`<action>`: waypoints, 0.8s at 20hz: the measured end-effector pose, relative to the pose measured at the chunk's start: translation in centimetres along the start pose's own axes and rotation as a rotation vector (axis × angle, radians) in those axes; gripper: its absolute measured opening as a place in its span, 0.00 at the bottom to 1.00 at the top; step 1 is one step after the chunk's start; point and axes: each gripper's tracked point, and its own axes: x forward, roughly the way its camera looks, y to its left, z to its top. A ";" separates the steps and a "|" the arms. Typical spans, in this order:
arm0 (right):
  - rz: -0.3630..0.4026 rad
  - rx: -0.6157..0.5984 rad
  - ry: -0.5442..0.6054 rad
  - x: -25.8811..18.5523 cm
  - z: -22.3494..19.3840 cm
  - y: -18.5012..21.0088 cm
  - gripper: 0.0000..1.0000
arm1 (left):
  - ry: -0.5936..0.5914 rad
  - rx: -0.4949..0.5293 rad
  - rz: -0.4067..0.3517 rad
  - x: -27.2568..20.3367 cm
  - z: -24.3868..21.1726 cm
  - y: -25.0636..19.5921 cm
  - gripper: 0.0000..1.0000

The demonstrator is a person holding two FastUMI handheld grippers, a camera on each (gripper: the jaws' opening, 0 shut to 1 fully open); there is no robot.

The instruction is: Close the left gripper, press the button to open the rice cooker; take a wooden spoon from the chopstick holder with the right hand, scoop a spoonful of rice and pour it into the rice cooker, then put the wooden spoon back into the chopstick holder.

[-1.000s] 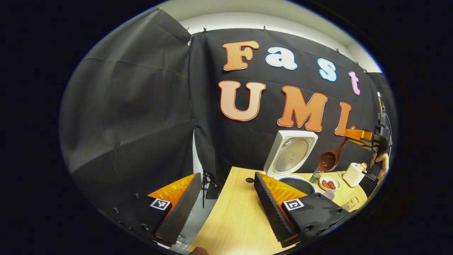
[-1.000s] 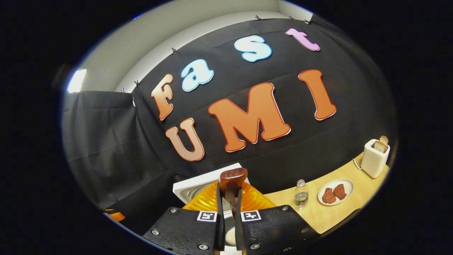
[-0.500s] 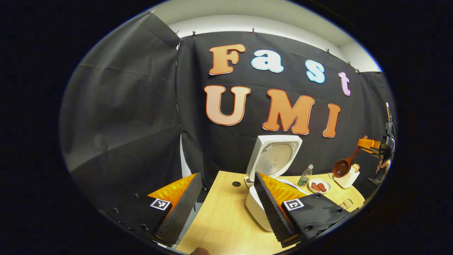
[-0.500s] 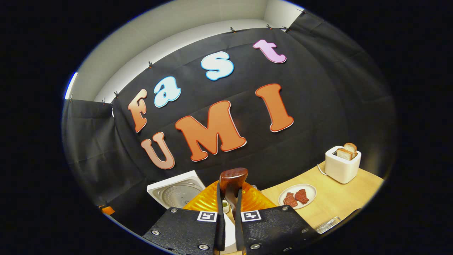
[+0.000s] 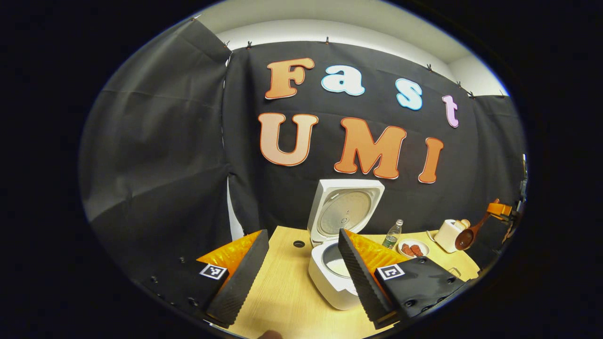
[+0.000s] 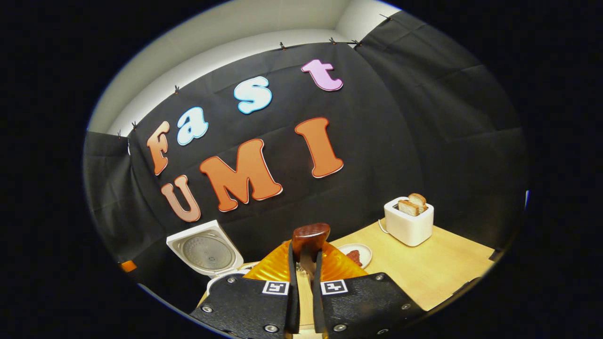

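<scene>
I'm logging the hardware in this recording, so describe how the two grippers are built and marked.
In the left gripper view, the left gripper has two wedge-shaped jaws with finely ribbed inner faces, translucent orange ridged backing and dark bodies with screws. Each body carries a small square black-and-white marker. In the right gripper view, the right gripper has the same build: dark screw-studded bodies, orange ridged backing and one square marker on each side.

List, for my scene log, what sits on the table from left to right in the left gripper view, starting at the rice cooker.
Rice cooker → bottle → plate of meat → toaster → wooden spoon, held above the table in the right gripper.
</scene>
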 end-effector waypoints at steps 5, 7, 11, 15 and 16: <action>-0.049 -0.050 0.041 -1.5 -2.1 -4.6 0.11 | 0.007 -0.033 -0.003 -0.3 -0.2 -2.7 0.99; -0.074 -0.070 0.060 -2.0 -3.1 -6.7 0.10 | 0.002 -0.037 0.007 -0.3 0.0 -3.1 0.99; -0.100 -0.051 0.119 -2.1 -6.2 -10.0 0.10 | -0.020 -0.031 0.052 -0.8 0.6 -3.5 1.00; -0.114 -0.031 0.180 -1.4 -9.9 -12.4 0.11 | -0.036 -0.024 0.072 -1.3 1.1 -4.4 1.00; -0.116 -0.028 0.195 -1.0 -10.8 -12.8 0.11 | -0.033 -0.026 0.074 -1.4 1.0 -4.6 1.00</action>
